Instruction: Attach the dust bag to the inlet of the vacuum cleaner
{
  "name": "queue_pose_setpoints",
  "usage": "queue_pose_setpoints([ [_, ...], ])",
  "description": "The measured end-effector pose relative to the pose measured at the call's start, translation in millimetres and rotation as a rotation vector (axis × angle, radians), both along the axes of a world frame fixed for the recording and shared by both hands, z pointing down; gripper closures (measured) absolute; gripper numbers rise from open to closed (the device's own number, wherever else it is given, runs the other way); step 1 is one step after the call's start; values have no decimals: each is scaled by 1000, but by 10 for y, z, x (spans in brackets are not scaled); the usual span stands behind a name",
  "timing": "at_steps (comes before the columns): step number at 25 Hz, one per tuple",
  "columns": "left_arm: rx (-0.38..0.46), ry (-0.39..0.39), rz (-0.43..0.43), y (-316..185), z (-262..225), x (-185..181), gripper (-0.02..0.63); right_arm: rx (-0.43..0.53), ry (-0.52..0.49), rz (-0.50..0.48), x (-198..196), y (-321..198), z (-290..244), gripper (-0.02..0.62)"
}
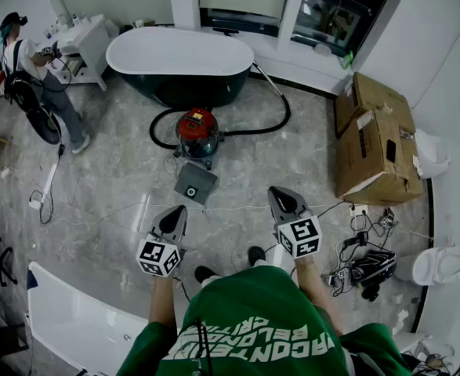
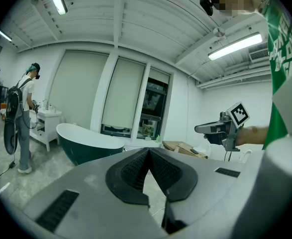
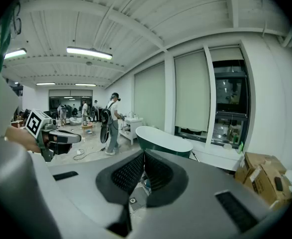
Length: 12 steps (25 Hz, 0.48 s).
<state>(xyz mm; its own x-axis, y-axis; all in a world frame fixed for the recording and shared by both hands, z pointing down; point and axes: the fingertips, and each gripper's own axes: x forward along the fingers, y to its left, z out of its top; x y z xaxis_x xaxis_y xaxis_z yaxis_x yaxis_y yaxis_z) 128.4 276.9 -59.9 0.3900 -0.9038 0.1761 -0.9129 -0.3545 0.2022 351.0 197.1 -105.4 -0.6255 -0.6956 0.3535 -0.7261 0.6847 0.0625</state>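
**Both grippers empty, bag on the floor: mind the cable and the grip**

On your left, the left gripper (image 1: 176,210) has its fingers closed on nothing and hangs above the floor. A thin white cable (image 1: 112,218) crosses the floor near it, and you could trip on it when you step forward. In the middle, the dust bag (image 1: 196,182) lies flat on the floor, just in front of the red vacuum cleaner (image 1: 197,131) and not attached. Because it lies so flat, it may slide away or crumple if you pinch it badly. On your right, the right gripper (image 1: 280,192) is also closed and empty. Closed fingers will only push the bag away.
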Motion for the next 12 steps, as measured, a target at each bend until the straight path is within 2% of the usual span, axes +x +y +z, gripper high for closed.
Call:
queue_pose_setpoints([
  [6, 6, 6, -12, 234, 8, -432, 603, 0, 14, 6, -380, 166, 13, 585],
  [12, -17, 24, -72, 647, 166, -940, 603, -9, 34, -19, -776, 396, 107, 585],
])
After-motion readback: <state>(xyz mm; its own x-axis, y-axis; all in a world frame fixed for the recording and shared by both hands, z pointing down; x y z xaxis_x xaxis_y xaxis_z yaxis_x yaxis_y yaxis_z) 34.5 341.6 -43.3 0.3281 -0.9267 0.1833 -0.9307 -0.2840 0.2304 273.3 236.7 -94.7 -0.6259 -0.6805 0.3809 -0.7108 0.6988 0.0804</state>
